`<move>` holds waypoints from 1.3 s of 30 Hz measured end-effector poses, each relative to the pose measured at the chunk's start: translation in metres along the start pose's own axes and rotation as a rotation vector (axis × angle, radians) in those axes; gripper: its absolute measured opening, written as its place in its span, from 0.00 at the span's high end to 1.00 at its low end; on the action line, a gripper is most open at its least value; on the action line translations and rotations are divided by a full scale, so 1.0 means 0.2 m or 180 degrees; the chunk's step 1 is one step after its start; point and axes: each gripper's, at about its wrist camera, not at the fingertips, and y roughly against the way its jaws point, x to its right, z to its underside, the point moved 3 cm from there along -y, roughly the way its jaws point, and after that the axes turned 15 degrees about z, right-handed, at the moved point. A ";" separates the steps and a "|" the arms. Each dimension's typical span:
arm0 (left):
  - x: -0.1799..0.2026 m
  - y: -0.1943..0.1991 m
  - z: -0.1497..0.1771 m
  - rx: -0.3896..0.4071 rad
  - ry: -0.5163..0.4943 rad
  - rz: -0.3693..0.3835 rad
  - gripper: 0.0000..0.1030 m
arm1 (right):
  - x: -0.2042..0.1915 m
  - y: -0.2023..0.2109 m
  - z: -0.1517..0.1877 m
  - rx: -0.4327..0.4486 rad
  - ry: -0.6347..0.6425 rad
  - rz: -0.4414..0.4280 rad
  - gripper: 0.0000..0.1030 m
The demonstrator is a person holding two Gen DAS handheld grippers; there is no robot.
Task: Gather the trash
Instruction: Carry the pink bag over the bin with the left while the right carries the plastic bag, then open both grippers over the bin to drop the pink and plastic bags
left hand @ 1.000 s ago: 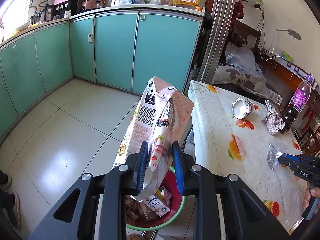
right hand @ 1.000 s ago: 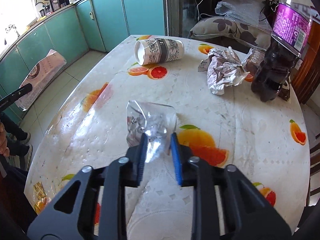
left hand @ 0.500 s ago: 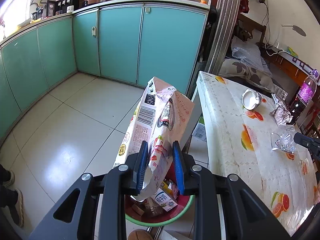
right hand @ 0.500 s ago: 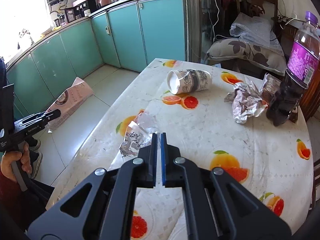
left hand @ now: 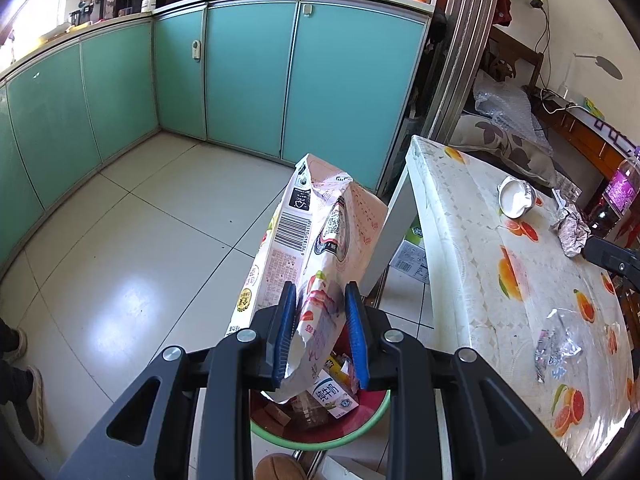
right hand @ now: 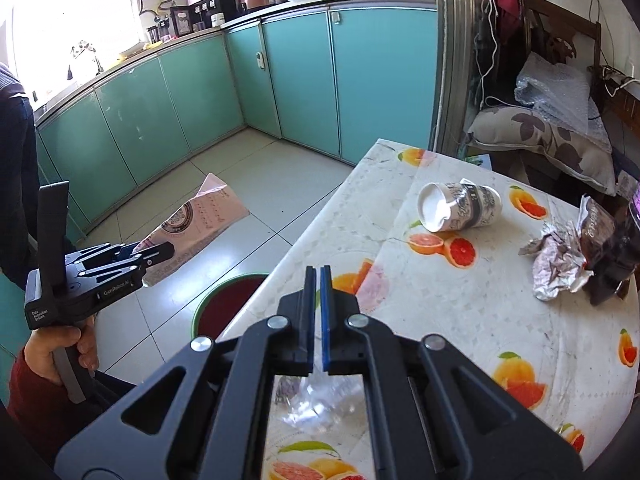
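The left gripper point(left hand: 320, 332) clamps a pink bag point(left hand: 316, 240) above the bin point(left hand: 380, 404). The right gripper point(right hand: 318, 312) is clenched, apparently empty. Its frame hides the clear wrapper point(right hand: 320, 400) partly.

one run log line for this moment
left hand-held gripper: shut on pink bag, above bin | right hand-held gripper: shut, empty | clear wrapper: on table

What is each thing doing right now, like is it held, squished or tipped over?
Bag: held up over the bin.
Left tool: shut on bag.
Right tool: shut, holding nothing.
Bin: on the floor, trash inside.
Cup: tipped on its side, dented.
Foil: crumpled.
Wrapper: lying loose on the table.
Bottle: standing upright.
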 end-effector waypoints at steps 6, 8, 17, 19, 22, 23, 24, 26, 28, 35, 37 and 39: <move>-0.04 0.00 0.01 -0.0002 0.0077 -0.0006 0.77 | 0.04 -0.03 0.02 -0.0167 -0.0022 -0.0173 0.53; -0.05 -0.01 0.01 -0.0016 0.0079 -0.0008 0.77 | 0.07 -0.02 0.07 -0.0175 -0.0027 -0.0157 0.21; -0.01 -0.03 0.02 -0.0054 -0.0017 0.0010 0.77 | -0.01 -0.18 0.31 -0.0609 0.0316 0.0069 0.56; -0.02 -0.03 0.03 -0.0063 0.0014 0.0001 0.77 | -0.02 -0.17 0.30 -0.0568 0.0301 0.0052 0.60; -0.04 -0.05 0.03 -0.0084 0.0052 -0.0018 0.77 | -0.04 -0.13 0.25 -0.0498 0.0237 -0.0040 0.68; -0.04 -0.05 0.03 -0.0091 0.0058 -0.0018 0.77 | -0.05 -0.12 0.22 -0.0478 0.0209 -0.0080 0.70; -0.04 -0.05 0.03 -0.0099 0.0060 -0.0022 0.77 | -0.06 -0.12 0.19 -0.0453 0.0176 -0.0123 0.70; -0.04 -0.06 0.03 -0.0115 0.0059 -0.0035 0.77 | -0.09 -0.11 0.14 -0.0402 0.0141 -0.0199 0.70; -0.05 -0.07 0.04 -0.0141 0.0069 -0.0050 0.77 | -0.13 -0.11 0.08 -0.0338 0.0133 -0.0266 0.70; -0.09 -0.11 0.08 -0.0261 0.0106 -0.0080 0.77 | -0.35 -0.20 -0.07 -0.0334 0.0148 -0.0549 0.70; -0.11 -0.12 0.09 -0.0279 0.0112 -0.0107 0.77 | -0.39 -0.24 -0.08 -0.0379 0.0150 -0.0595 0.70; -0.14 -0.12 0.10 -0.0293 0.0145 -0.0138 0.77 | -0.41 -0.28 -0.08 -0.0432 0.0138 -0.0632 0.70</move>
